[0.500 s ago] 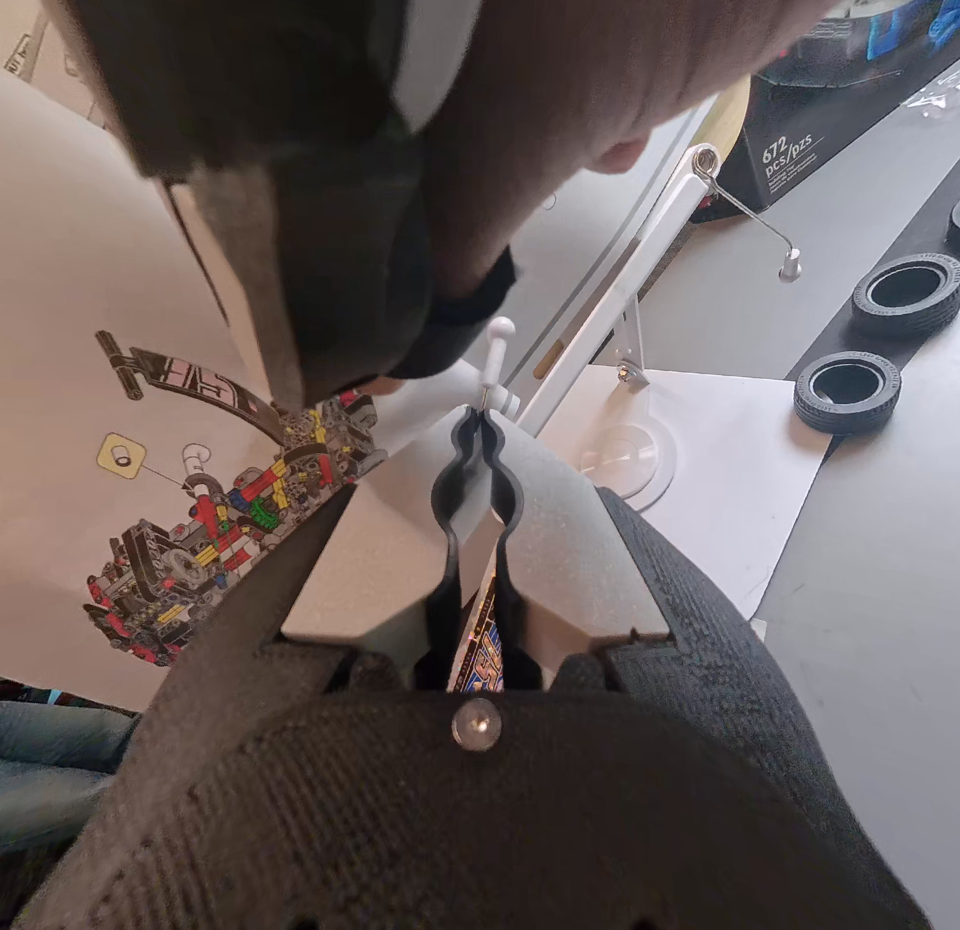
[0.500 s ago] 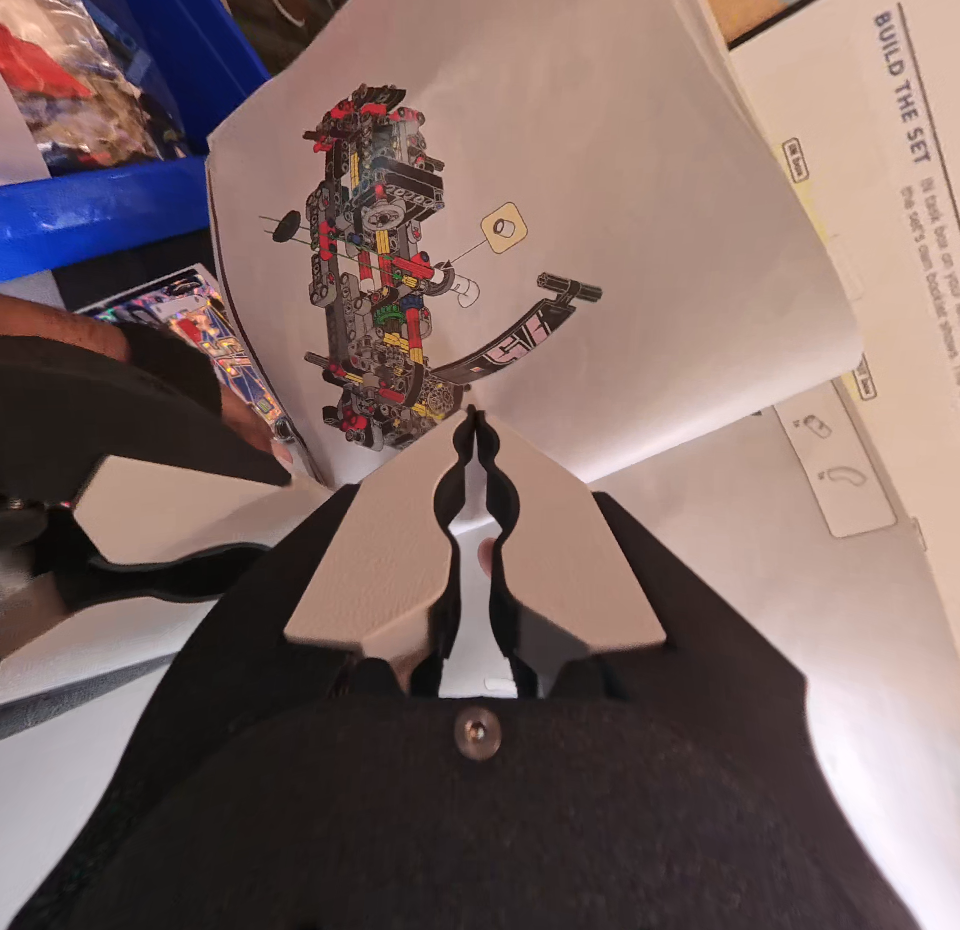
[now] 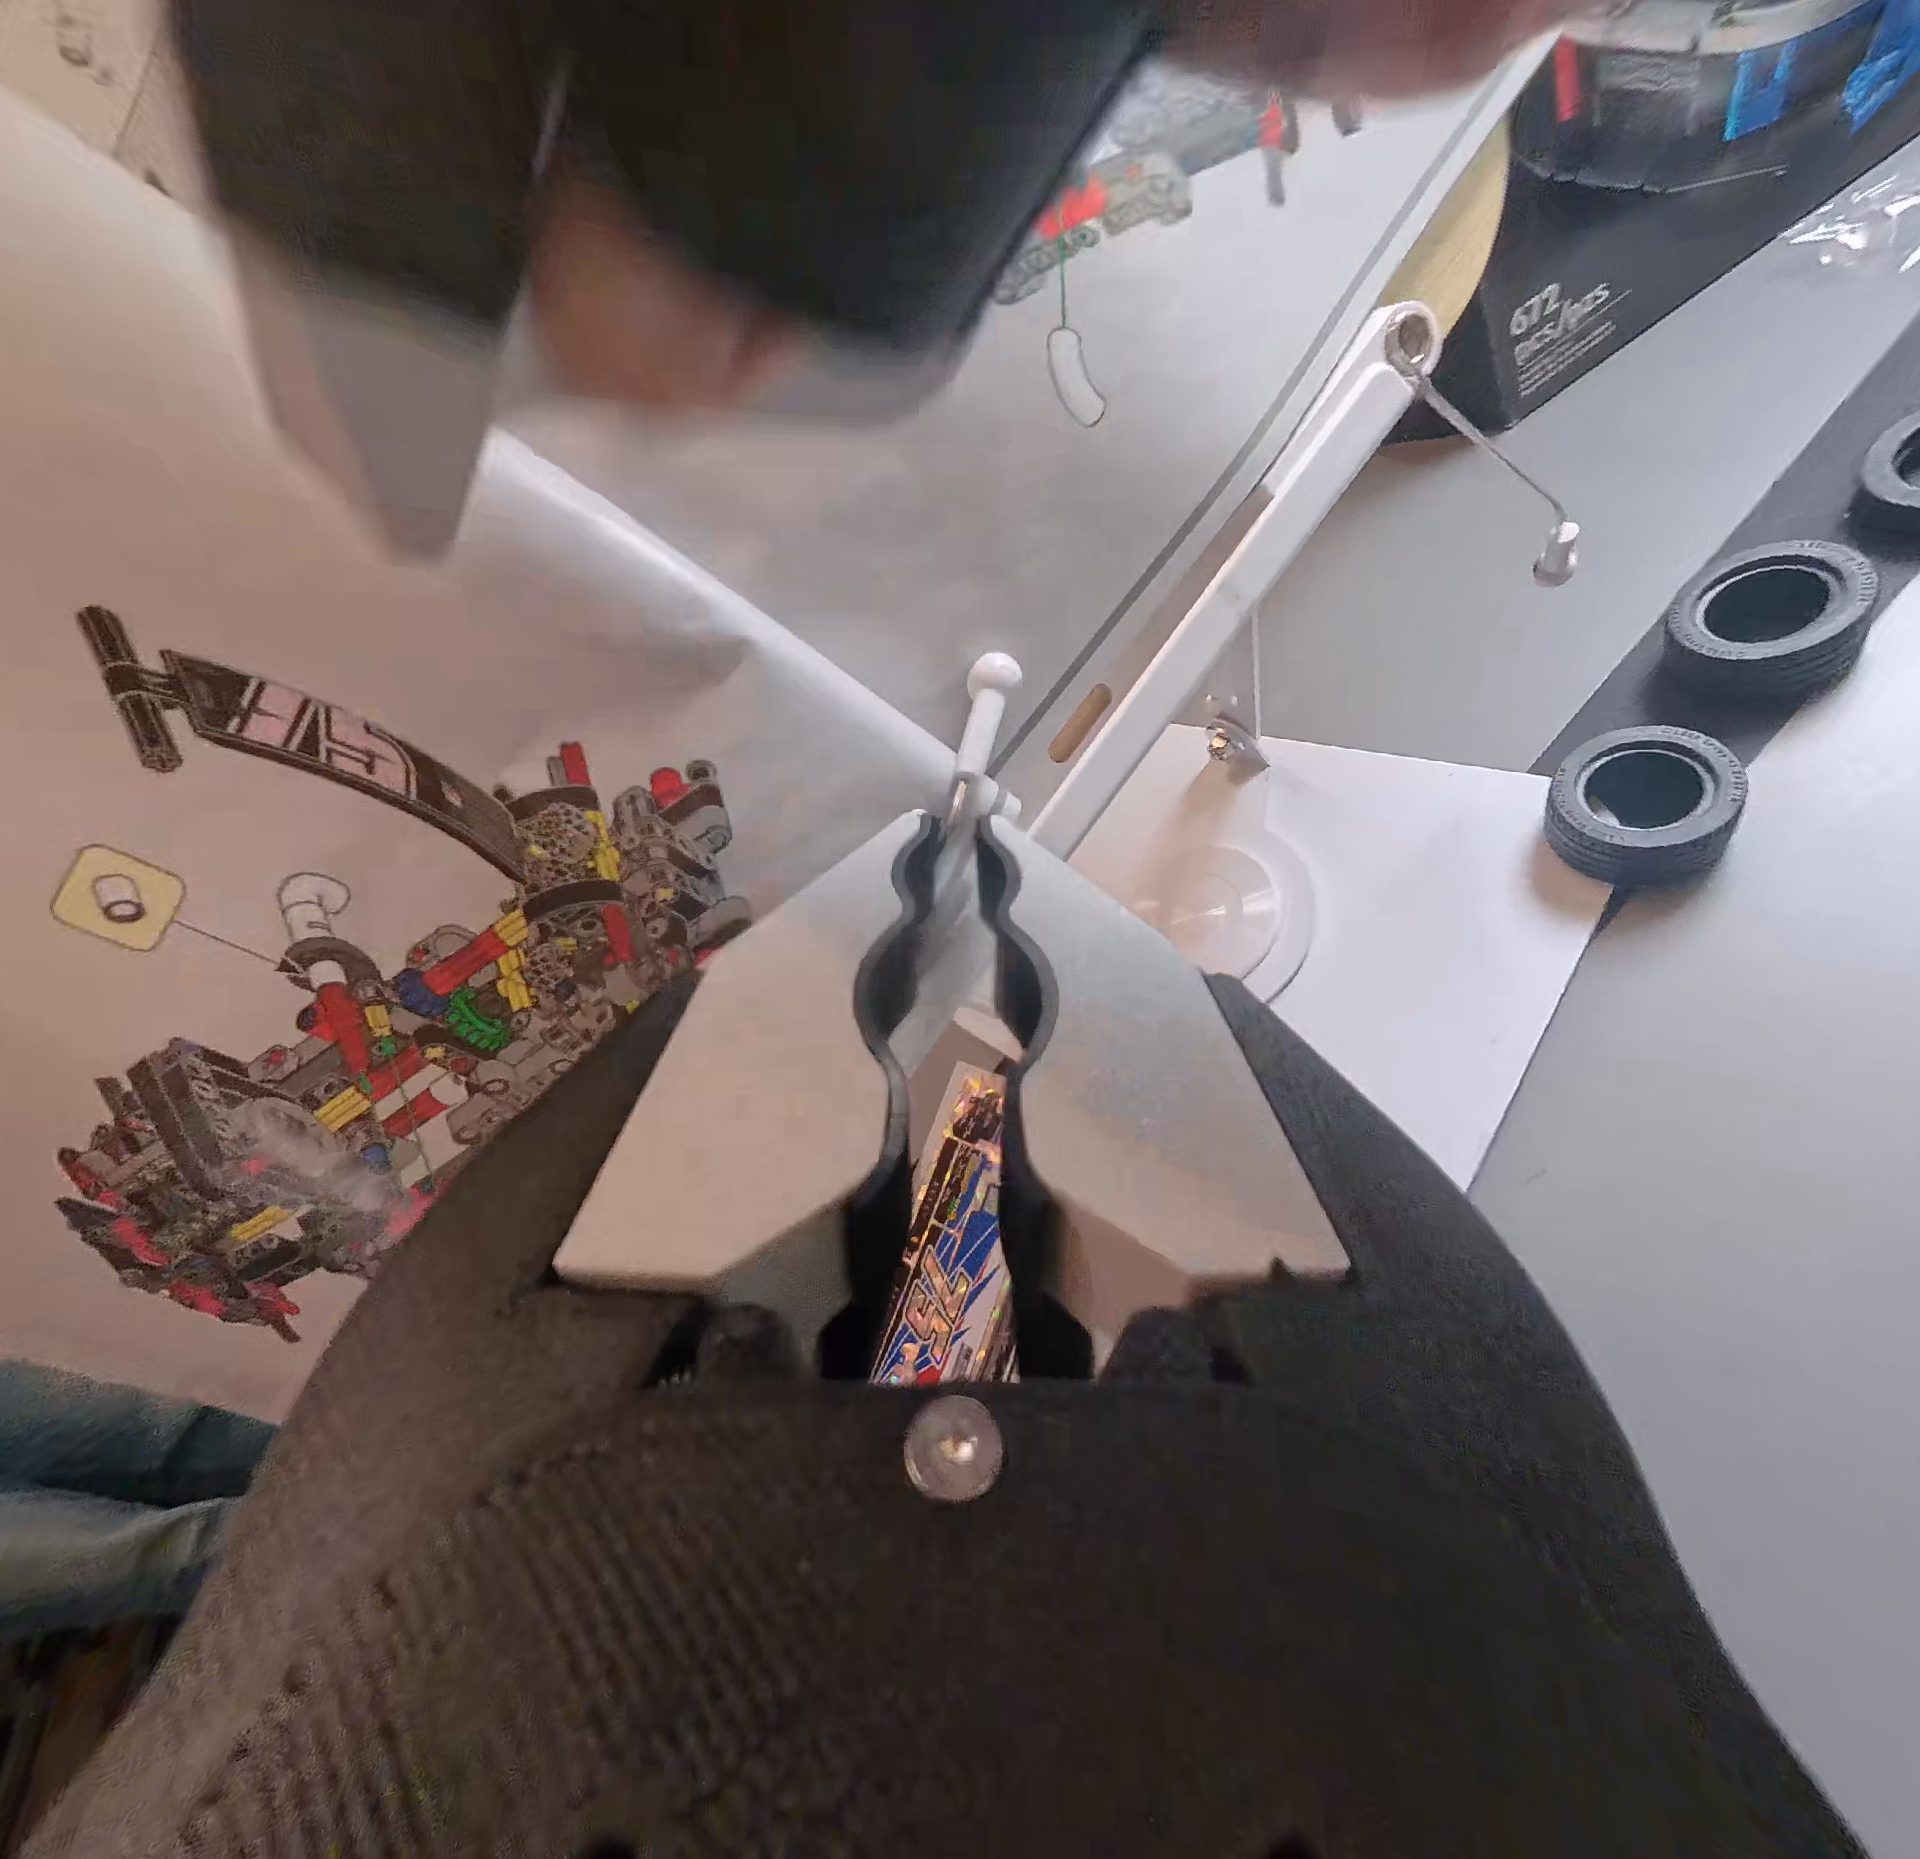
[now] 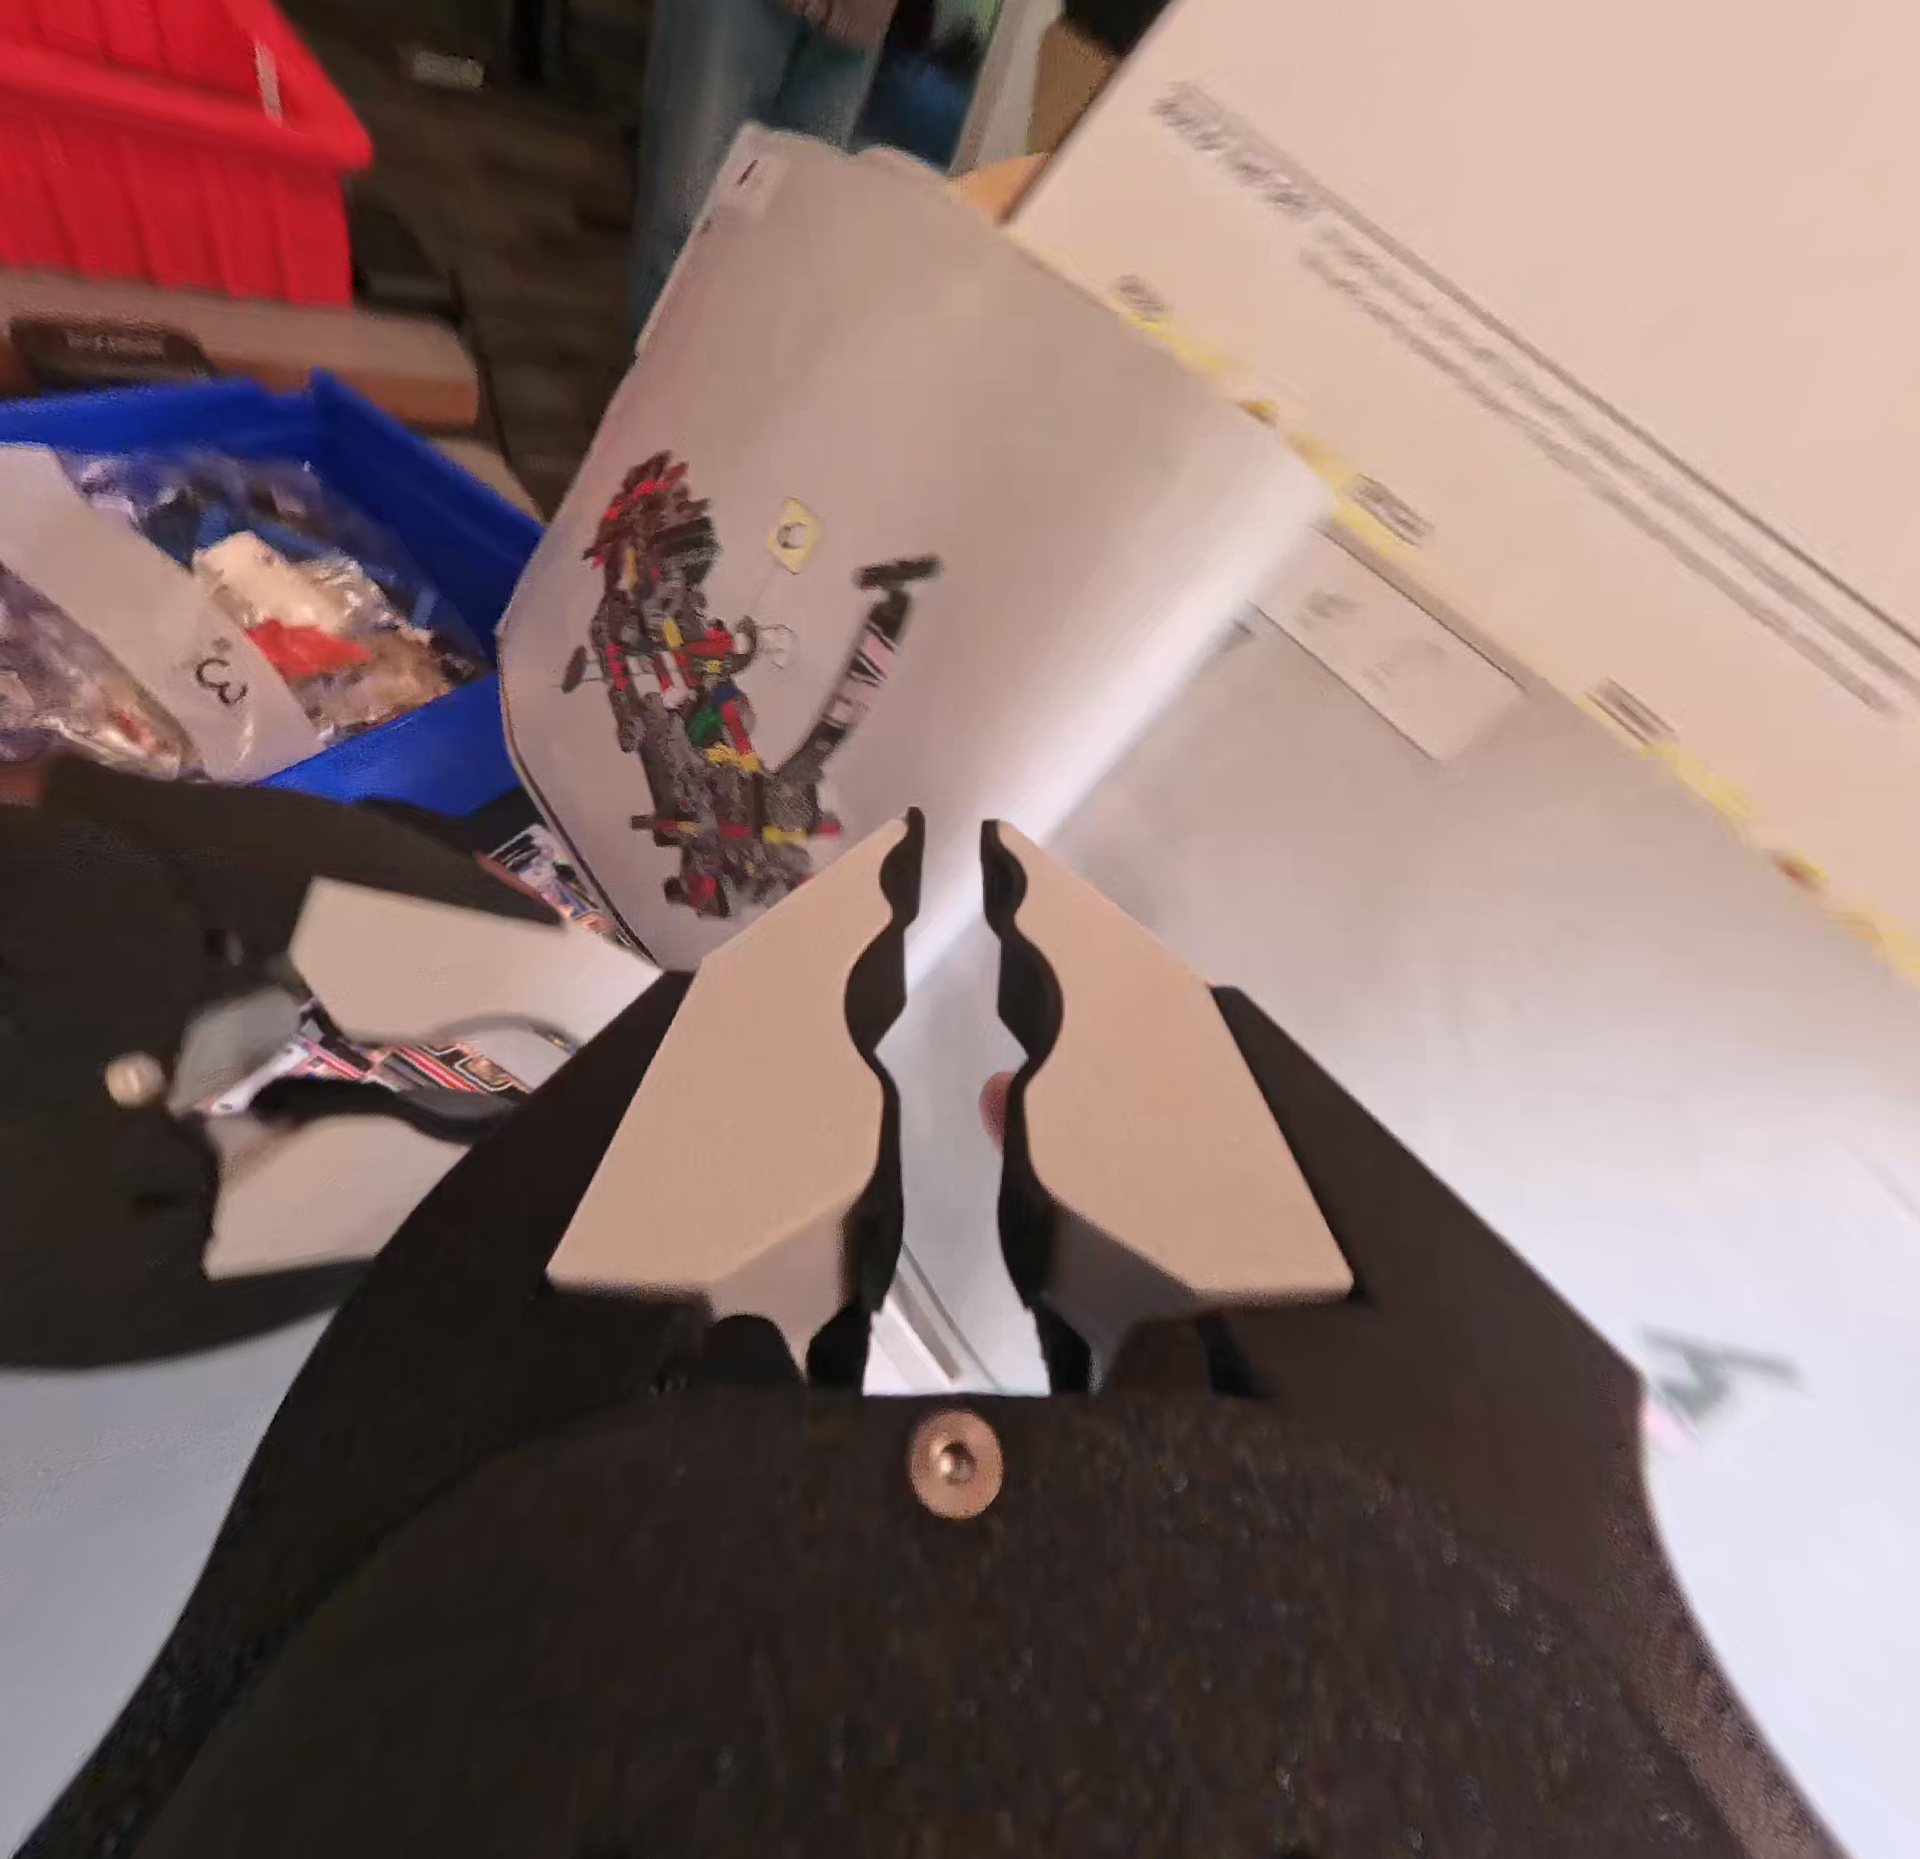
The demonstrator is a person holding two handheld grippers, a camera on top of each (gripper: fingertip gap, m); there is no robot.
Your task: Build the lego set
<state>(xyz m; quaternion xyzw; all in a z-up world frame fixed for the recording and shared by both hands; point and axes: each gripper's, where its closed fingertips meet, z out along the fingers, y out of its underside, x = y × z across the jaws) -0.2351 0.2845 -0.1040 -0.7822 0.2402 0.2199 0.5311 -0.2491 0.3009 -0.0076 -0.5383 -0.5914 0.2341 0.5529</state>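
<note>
An instruction booklet lies open on a white stand. Its loose page with a coloured model drawing curls up; it also shows in the right wrist view. My left gripper is shut on the booklet's lower edge, right by the stand's white pin. A shiny sticker sheet shows below, between its fingers. My right gripper is open and empty, just in front of the curled page's lower edge. It shows blurred at the top of the left wrist view. The left gripper shows at the left of the right wrist view.
Two black tyres lie on the grey table at the right, behind them a black box. A blue bin with bagged parts and a red bin stand at the left. A white printed board stands at the right. About 10 centimeters separates my left fingertips from my right.
My right gripper was shut on the drawing page's edge; it has opened, let the page go and drawn back. The page now stands free and curled. The left gripper has kept its hold.
</note>
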